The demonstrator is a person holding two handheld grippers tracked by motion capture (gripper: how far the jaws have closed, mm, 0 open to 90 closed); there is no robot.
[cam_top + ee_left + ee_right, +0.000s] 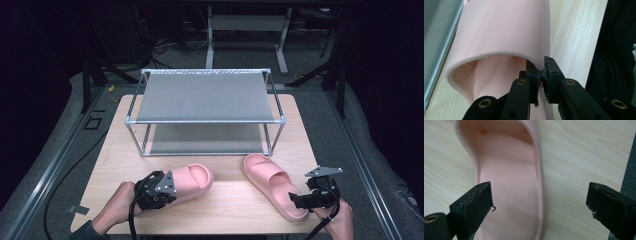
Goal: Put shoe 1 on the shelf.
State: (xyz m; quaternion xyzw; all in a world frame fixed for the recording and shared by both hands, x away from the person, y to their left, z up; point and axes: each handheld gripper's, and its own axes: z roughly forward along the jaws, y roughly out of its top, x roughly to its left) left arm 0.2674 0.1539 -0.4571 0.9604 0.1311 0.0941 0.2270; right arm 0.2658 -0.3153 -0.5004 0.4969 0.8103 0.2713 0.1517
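Observation:
Two pink slippers lie on the wooden table in front of a shoe rack. The left slipper (192,179) (499,32) has my left gripper (171,188) (541,75) shut on the edge of its strap, and it seems slightly lifted at that end. The right slipper (272,182) (509,182) lies flat with its toe toward the rack. My right gripper (296,200) (541,203) is open at its heel. One jaw stands over the footbed and the other over bare table beside the slipper's wall.
A two-shelf metal rack (205,97) with grey fabric shelves stands at the back of the table (230,200), both shelves bare. Cables trail from both grippers toward the near edge. Dark floor and a metal rail run along each side.

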